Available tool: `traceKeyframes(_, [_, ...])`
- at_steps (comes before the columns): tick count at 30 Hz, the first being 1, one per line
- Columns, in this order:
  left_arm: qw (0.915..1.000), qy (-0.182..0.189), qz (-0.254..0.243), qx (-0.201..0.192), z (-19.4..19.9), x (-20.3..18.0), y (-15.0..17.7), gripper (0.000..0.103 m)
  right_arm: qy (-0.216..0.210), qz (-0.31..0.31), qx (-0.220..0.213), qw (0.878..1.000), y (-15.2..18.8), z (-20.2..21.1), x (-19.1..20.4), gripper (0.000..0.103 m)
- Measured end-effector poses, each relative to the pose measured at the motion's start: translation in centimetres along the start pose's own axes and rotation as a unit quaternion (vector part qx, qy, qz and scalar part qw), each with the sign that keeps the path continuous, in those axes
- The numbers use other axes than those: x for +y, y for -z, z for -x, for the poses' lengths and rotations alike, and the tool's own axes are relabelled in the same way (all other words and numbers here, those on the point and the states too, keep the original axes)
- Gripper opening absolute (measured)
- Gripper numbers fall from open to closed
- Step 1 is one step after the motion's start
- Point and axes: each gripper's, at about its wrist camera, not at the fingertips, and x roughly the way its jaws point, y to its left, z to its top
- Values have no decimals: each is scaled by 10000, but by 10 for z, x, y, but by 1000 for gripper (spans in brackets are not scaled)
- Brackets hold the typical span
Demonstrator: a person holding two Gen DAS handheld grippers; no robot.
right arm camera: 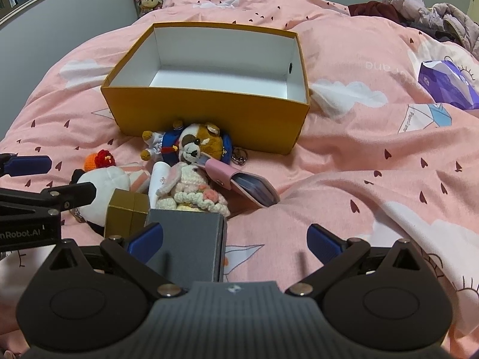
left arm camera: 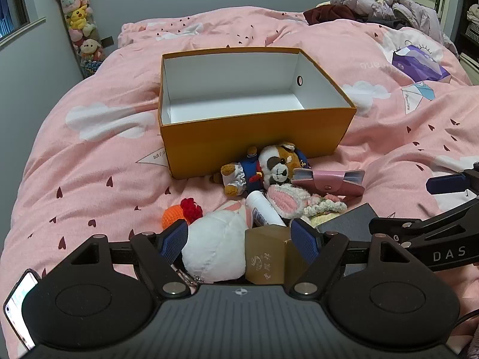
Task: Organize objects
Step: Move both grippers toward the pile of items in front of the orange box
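Left wrist view: left gripper (left arm camera: 245, 240) spread fairly wide, holding nothing, blue pads flanking a round white plush toy (left arm camera: 214, 246) and a small translucent amber box with gold lettering (left arm camera: 268, 257), neither one pinched. Probably lining up a first pick. Beyond, an open orange cardboard box with white lining (left arm camera: 254, 140) on the pink printed duvet (left arm camera: 89, 149), nothing inside, likely the destination. Heaped against its near wall: brown-and-white plush dog in a blue sailor suit (left arm camera: 263, 169), white cylindrical tube (left arm camera: 263, 209), pink leather card wallet (left arm camera: 329, 182).

Right wrist view: right gripper (right arm camera: 235, 240) wide open and empty, left pad beside a dark grey rectangular box (right arm camera: 191, 245), not closed on it. Pink-and-white crocheted doll (right arm camera: 191, 191) just behind the box.
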Motion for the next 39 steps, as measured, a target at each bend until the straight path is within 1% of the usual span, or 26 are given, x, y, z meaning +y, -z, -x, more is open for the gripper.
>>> traceKeyframes(13, [10000, 11, -9, -24, 0, 1, -3, 89, -23, -53, 70, 10000, -1, -2, -1, 102])
traceKeyframes(18, [10000, 90, 25, -7, 1, 1, -5, 89, -85, -73, 99, 9999, -2, -4, -4, 102])
traceKeyframes(20, [9998, 176, 79, -18, 2, 3, -5, 79, -129, -102, 103, 9998, -2, -4, -6, 102])
traceKeyframes(21, [9996, 249, 125, -19, 2, 4, -5, 77, -149, -110, 105, 9998, -2, -4, -6, 101])
traceKeyframes(22, [9995, 279, 158, -25, 3, 5, -5, 70, -180, -120, 100, 9997, -2, -4, -6, 100])
traceKeyframes(23, [9994, 281, 182, -14, 3, 6, -5, 65, -217, -124, 100, 9996, -2, -4, -6, 95])
traceKeyframes(24, [9995, 269, 179, 22, 2, 5, -5, 62, -258, -136, 109, 9995, -2, -5, -7, 88])
traceKeyframes(25, [9994, 280, 172, 57, 2, 5, -5, 59, -307, -159, 140, 9993, -2, -5, -7, 85])
traceKeyframes(26, [9992, 341, 172, 97, 1, 5, -5, 54, -350, -179, 176, 9991, -2, -6, -8, 78])
traceKeyframes(27, [9988, 442, 183, 130, 0, 5, -6, 51, -400, -197, 220, 9988, -2, -7, -9, 75])
traceKeyframes(28, [9979, 603, 202, 154, -1, 6, -6, 43, -469, -224, 256, 9983, -1, -8, -9, 70])
traceKeyframes(31, [9951, 931, 144, 290, -6, 2, -3, 39, -670, -297, 376, 9966, 0, -13, -10, 69])
traceKeyframes(34, [9924, 1143, 22, 461, -12, -5, 0, 39, -903, -412, 578, 9934, 1, -21, -11, 69])
traceKeyframes(36, [9915, 1133, -20, 635, -18, -9, 2, 39, -1021, -487, 708, 9910, 2, -27, -12, 70])
traceKeyframes(38, [9923, 988, -87, 738, -22, -12, 5, 39, -1181, -585, 766, 9883, 2, -31, -14, 71])
traceKeyframes(39, [9925, 941, -104, 779, -24, -13, 6, 40, -1232, -627, 789, 9873, 2, -33, -15, 73])
